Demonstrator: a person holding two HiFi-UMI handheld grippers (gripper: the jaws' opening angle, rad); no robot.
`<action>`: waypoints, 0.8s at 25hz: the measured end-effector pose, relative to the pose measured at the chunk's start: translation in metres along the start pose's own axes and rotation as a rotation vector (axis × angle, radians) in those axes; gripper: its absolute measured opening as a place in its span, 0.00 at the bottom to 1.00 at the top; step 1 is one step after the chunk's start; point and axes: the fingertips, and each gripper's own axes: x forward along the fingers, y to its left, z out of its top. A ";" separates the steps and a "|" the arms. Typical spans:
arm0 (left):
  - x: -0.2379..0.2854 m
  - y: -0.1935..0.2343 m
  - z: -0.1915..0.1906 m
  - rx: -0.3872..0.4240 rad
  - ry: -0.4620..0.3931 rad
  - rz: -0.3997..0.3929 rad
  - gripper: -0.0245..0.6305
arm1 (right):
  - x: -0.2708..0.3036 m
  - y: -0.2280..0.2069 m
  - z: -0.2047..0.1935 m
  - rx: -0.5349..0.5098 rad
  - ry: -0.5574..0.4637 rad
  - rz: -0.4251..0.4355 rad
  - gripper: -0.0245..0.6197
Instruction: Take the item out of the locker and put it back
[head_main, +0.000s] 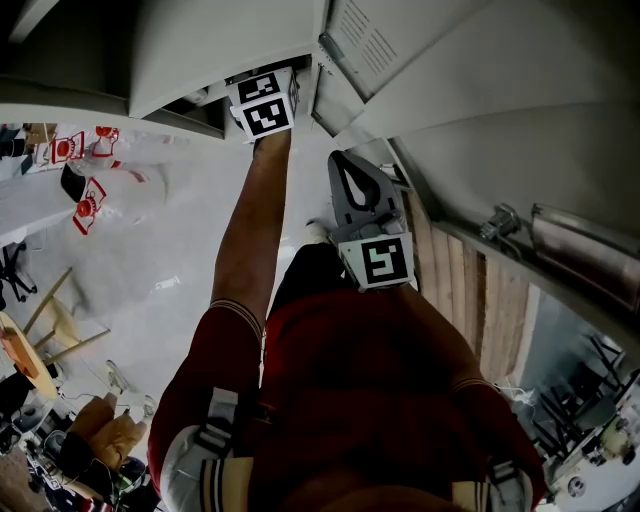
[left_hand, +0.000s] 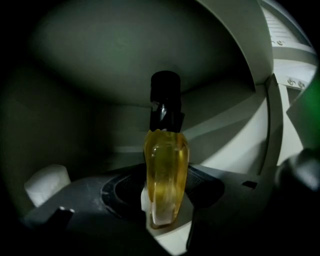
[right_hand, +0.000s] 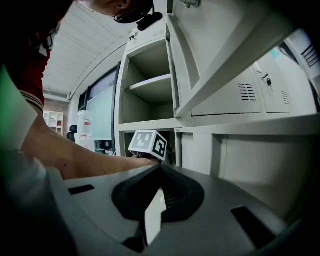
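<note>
Looks like the take-out step: left gripper (left_hand: 165, 189) deep in the locker (left_hand: 125, 60), fingers (left_hand: 120, 192) pinching the yellow bottle (left_hand: 166, 170) by its body. Keeps the right gripper (right_hand: 160, 172) outside, fingers pressed together on nothing. Calls next for a straight pull back, steering the black cap (left_hand: 165, 87) clear of the door frame.

The amber see-through bottle (left_hand: 166, 175) is glossy and smooth, its black cap (left_hand: 165, 95) matt plastic. The pale grey locker (left_hand: 235, 55) looks like smooth painted metal; the brown slats (head_main: 455, 270) beside it, bare wood.
</note>
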 end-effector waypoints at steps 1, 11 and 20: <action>0.000 0.000 0.000 0.002 -0.004 -0.002 0.39 | 0.000 0.001 -0.001 0.000 0.001 0.001 0.03; -0.009 -0.004 -0.004 0.021 -0.008 -0.015 0.37 | 0.001 0.003 0.000 0.003 0.001 0.006 0.03; -0.029 -0.006 -0.007 0.036 -0.012 -0.030 0.37 | 0.000 0.011 -0.005 0.012 0.008 0.014 0.03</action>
